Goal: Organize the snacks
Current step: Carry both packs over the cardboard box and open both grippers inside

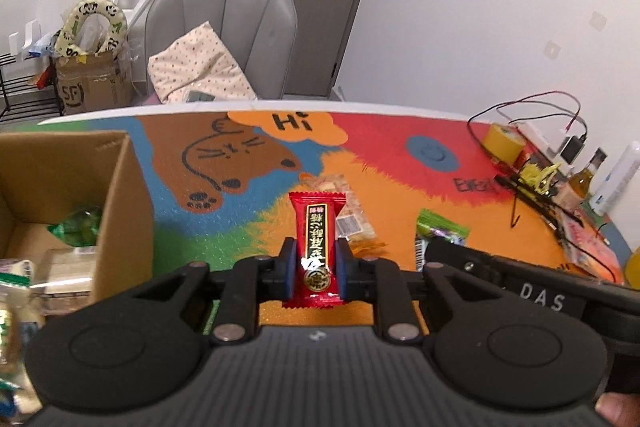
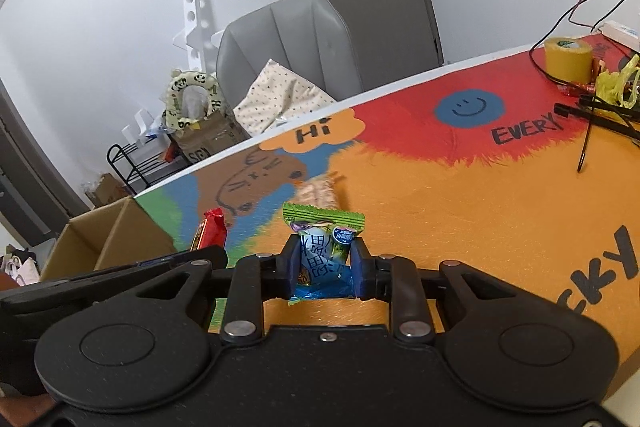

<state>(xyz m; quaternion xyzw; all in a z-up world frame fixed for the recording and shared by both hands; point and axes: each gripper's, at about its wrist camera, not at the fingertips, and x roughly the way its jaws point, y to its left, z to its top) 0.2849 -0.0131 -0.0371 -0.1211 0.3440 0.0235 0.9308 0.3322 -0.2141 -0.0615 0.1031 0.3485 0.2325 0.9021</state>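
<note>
Left tool (image 1: 316, 267): clamped on 1 red snack packet (image 1: 317, 247), held upright between its blue pads, clear of the tabletop (image 1: 400, 219).

Right tool (image 2: 325, 269): clamped on 1 green-and-blue snack packet (image 2: 322, 251), also upright and raised above the tabletop.

Cardboard box (image 1: 120, 195): stood open at the left edge of the tabletop, several wrapped snacks inside.

Clear-wrapped snack (image 1: 344, 203): lay flat on the orange part of the tabletop, beyond both tools.

Yellow tape roll (image 2: 568, 61): far right, among wires.

Grey chair (image 1: 224, 27): behind the tabletop.
</note>
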